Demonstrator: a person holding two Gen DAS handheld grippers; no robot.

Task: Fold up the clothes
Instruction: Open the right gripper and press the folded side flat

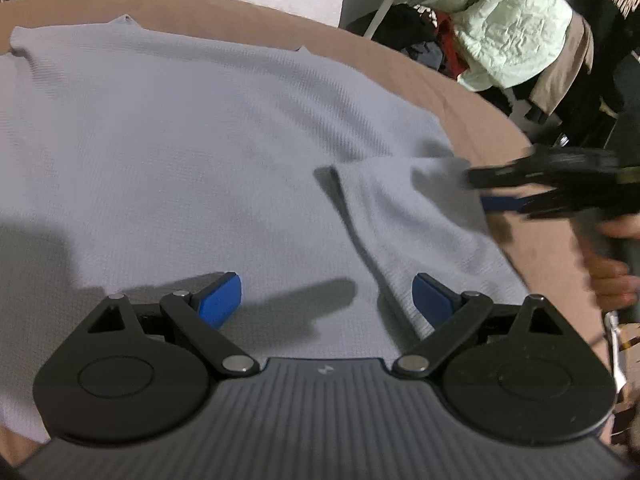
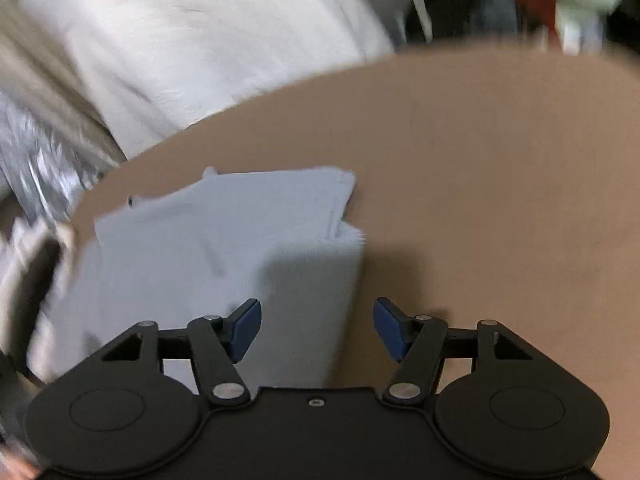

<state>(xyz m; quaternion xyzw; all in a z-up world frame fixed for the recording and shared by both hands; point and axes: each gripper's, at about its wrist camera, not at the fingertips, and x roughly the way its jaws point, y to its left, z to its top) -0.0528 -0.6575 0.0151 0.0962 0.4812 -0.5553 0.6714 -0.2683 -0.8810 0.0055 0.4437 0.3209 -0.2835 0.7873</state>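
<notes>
One grey garment [image 1: 180,152], two tools — left tool [image 1: 326,300], right tool [image 2: 318,330].

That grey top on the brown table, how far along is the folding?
Early on. Done: one sleeve of the grey top is folded over its body on the brown table. In hand: nothing; the left gripper and right gripper are both open. Left: the rest lies spread flat, unfolded.

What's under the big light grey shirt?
The light grey knit shirt lies spread on a tan brown surface, which shows only around the edges. Whatever else lies beneath is covered.
</notes>
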